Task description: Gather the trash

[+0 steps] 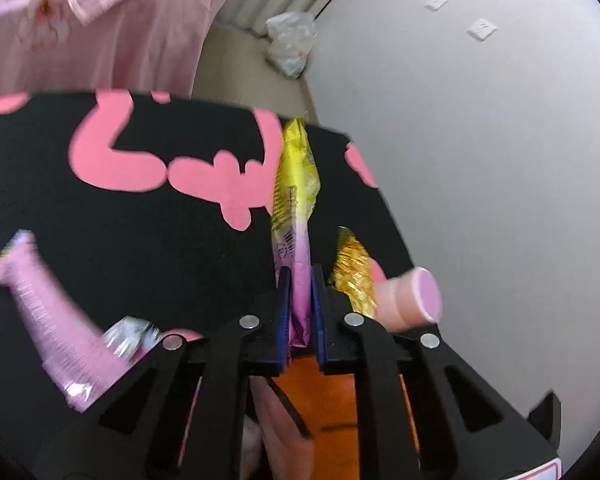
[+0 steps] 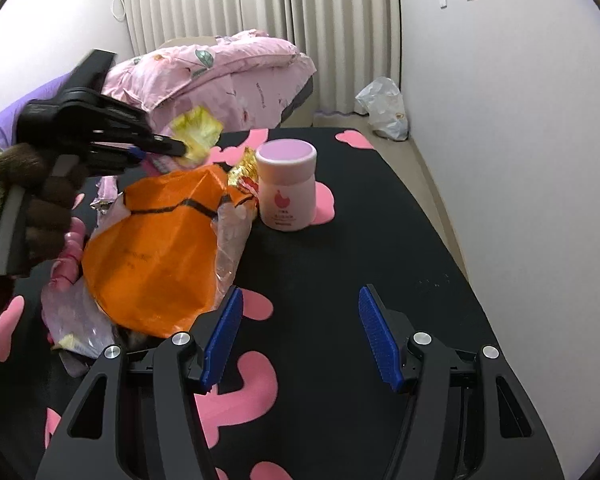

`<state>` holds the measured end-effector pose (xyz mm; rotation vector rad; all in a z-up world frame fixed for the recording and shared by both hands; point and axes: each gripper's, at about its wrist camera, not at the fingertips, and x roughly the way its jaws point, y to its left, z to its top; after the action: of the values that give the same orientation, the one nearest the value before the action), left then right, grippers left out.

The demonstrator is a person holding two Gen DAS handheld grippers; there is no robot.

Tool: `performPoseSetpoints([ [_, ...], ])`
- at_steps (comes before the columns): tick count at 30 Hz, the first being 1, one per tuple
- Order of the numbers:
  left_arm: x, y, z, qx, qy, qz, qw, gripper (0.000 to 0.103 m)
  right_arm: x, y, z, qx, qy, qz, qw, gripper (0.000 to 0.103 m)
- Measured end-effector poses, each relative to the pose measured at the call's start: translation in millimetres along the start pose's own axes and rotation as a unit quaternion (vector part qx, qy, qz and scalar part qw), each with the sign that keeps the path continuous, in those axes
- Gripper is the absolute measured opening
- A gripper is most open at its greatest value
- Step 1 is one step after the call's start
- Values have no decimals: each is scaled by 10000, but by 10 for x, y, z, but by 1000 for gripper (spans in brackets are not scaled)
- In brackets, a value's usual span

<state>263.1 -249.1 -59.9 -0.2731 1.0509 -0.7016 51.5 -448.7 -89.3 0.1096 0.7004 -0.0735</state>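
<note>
Wrapper [image 1: 294, 200], crinkled yellow fading to pink, pinched in left claw [image 1: 300, 300]; right claw [image 2: 300, 336] gapes wide, holding nothing.

On the table [image 2: 340, 280], the jar [image 2: 286, 184] stands right of the bag [image 2: 160, 240], wrappers [image 2: 244, 172] between them.

bare tabletop [image 2: 340, 280] ahead, jar [image 2: 286, 186] beyond

No legible text in either view. Pink jar [image 2: 286, 186] carries a red drop-shaped logo with small print beneath, too small to read. Yellow-pink wrapper [image 1: 296, 196] and orange bag [image 2: 156, 248] show blurred, unreadable print.
</note>
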Motion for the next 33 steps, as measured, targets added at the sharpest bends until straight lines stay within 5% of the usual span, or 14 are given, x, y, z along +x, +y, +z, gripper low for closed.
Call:
performPoseSetpoints([
  [6,-922,-13,-333,366,-592,-16,9976,10,-139,61,74,-36,-240,205,9995,57],
  [11,-1338,278,-785,217,-368,48,9991,10,-230,135,141,-70,-313,101,9994,57],
  [21,-1497,760,-1447,-343,-319,430,9980,10,-422,761,-202,-761,314,1045,9911,57],
  [27,-1552,755,-1701,-201,-446,579,9971,20,-668,912,-312,-1089,308,779,9905,57],
  [30,-1483,780,-1762,-171,-487,409,9978,31,-775,873,-225,-1031,162,703,9920,57],
  [33,-1423,794,-1832,-113,-443,439,9980,31,-802,854,-60,-962,-31,773,9924,57],
])
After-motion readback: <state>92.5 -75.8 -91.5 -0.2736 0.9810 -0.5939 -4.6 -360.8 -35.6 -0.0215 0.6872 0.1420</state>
